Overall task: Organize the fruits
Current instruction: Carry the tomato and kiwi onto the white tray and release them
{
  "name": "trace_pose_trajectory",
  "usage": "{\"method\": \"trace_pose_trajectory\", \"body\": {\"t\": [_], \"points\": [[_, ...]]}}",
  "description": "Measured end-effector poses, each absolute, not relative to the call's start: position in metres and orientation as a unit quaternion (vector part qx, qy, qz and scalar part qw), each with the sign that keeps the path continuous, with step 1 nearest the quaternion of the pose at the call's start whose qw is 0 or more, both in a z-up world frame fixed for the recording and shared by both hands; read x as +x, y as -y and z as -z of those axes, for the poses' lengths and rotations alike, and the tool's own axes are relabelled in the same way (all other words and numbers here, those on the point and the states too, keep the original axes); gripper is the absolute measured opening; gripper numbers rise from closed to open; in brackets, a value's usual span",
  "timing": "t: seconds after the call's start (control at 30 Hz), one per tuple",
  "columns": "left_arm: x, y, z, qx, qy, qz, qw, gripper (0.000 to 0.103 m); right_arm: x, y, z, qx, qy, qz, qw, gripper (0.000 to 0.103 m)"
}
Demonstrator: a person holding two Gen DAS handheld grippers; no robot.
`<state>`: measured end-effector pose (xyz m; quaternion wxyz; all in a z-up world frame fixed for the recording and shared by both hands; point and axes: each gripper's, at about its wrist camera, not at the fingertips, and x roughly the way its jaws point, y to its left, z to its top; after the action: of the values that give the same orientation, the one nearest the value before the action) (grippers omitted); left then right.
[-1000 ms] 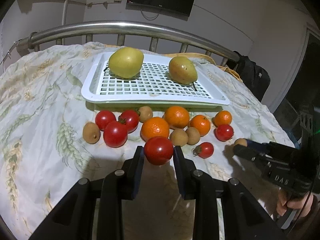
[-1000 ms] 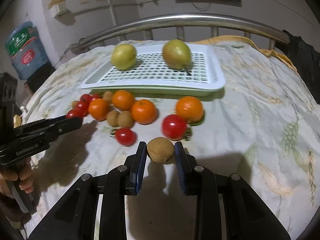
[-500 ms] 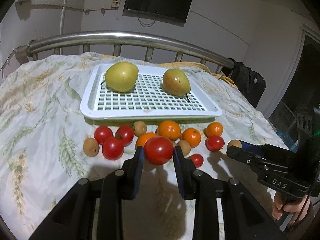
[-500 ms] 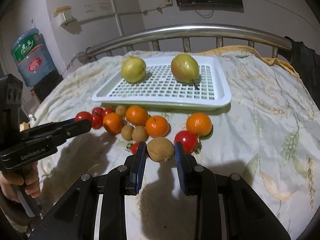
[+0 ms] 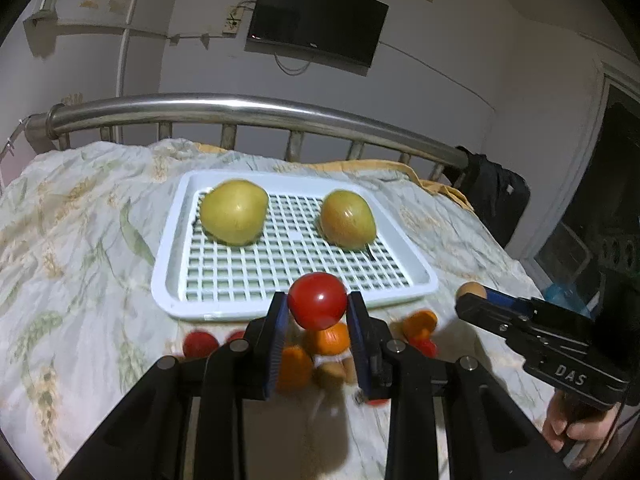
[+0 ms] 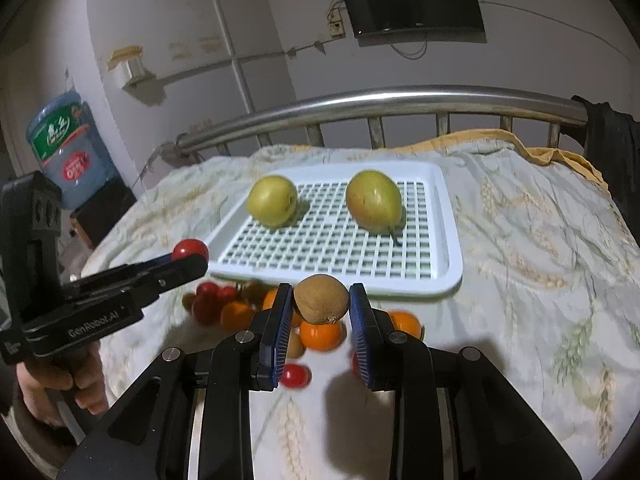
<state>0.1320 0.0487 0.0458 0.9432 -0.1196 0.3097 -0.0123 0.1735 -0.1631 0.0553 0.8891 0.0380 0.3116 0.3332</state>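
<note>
My left gripper is shut on a red tomato, held in the air just in front of the near rim of the white slatted tray. My right gripper is shut on a brown kiwi, also lifted, short of the tray's near edge. Two yellow-green pears lie on the tray's far half. Below the grippers, several tomatoes, oranges and kiwis lie on the bedsheet, partly hidden by the fingers.
A steel bed rail runs behind the tray. A blue water jug stands at the left, a dark bag hangs at the right bed corner. Each view shows the other gripper and the hand holding it.
Both grippers have risen off the bed with their fruit and tipped up, so the loose fruit has dropped low in view and the tray sits nearer the fingertips.
</note>
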Motion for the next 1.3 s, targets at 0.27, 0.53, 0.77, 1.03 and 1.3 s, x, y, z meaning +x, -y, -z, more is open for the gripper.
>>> {"method": "trace_pose_trajectory", "body": {"t": [0.27, 0.53, 0.77, 1.03, 1.3], "points": [[0.162, -0.067, -0.047, -0.137, -0.299, -0.016, 0.944, 0.032, 0.209, 0.153, -0.062, 0.068, -0.311, -0.329, 0.889, 0.027], [0.189, -0.087, -0.037, -0.157, -0.302, -0.033, 0.940, 0.032, 0.236, 0.138, -0.064, 0.081, -0.305, -0.319, 0.894, 0.027], [0.199, -0.103, -0.018, -0.156, -0.323, -0.046, 0.932, 0.032, 0.251, 0.130, -0.046, 0.062, -0.320, -0.307, 0.894, 0.027], [0.208, -0.100, 0.004, -0.141, -0.353, -0.058, 0.923, 0.032, 0.261, 0.119, -0.023, 0.044, -0.347, -0.296, 0.889, 0.027], [0.217, -0.100, 0.019, -0.134, -0.373, -0.068, 0.916, 0.032, 0.273, 0.111, -0.001, 0.018, -0.377, -0.273, 0.885, 0.027]]}}
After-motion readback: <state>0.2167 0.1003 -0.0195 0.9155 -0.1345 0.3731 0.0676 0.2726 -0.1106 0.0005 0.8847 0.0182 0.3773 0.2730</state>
